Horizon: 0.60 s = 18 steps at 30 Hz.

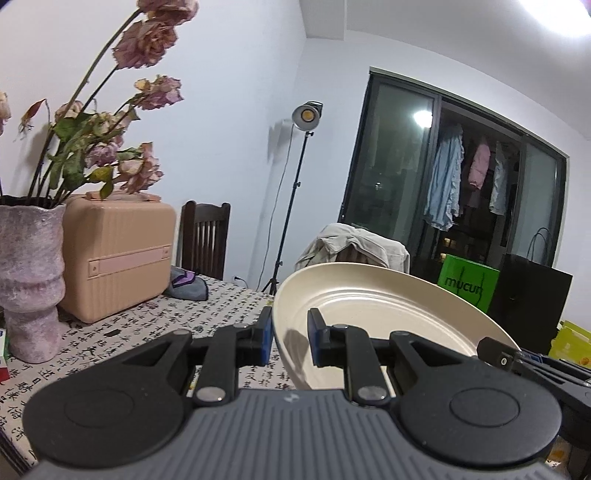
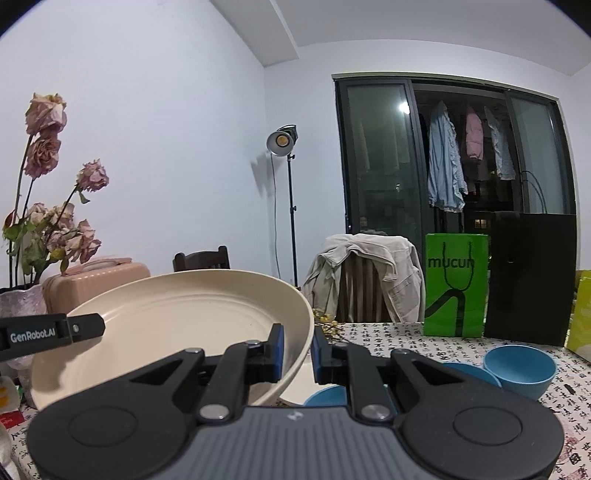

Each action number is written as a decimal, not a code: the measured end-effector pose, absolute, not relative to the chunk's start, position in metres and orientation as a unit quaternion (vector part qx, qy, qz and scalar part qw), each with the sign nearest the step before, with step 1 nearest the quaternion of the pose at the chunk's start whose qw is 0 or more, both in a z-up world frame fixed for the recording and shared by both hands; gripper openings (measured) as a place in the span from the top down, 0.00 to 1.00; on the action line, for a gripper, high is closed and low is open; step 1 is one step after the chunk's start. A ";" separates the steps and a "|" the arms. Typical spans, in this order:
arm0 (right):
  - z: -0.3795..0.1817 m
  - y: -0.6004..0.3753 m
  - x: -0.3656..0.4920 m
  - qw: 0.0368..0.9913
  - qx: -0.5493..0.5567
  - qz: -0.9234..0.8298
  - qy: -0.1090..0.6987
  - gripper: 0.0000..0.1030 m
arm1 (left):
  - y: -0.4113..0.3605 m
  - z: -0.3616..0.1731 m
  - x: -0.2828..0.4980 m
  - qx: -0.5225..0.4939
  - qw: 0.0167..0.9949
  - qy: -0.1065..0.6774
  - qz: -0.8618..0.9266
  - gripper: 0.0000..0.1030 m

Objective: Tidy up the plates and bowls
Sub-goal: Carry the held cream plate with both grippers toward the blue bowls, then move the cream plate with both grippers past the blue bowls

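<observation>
Left wrist: left gripper (image 1: 290, 341) fingers nearly closed, pinching the cream plate (image 1: 373, 314) rim, lifted above the counter (image 1: 155, 317). Right wrist: right gripper (image 2: 297, 352) clamps the opposite rim; two-sided hold likely steadies it. Blue bowl (image 2: 519, 369) waits below.

You get bright, even indoor light: a ceiling lamp (image 1: 554, 14) glares top right, the dark window (image 2: 454, 199) reflects it, and fisheye bending curves the edges.
</observation>
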State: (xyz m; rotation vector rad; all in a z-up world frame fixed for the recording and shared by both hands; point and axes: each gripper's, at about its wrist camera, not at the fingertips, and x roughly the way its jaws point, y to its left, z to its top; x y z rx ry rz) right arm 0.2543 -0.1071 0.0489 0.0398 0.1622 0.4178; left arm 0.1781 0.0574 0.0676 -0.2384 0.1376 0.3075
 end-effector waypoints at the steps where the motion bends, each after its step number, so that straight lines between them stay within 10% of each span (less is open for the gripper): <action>1: 0.049 -0.110 0.254 0.975 0.020 0.205 0.080 0.85 | 0.055 0.068 0.179 -0.117 0.979 0.068 0.151 0.82; 18: 0.047 -0.162 0.250 0.983 0.031 0.166 0.073 0.85 | 0.008 0.066 0.190 -0.103 0.986 0.069 0.108 0.82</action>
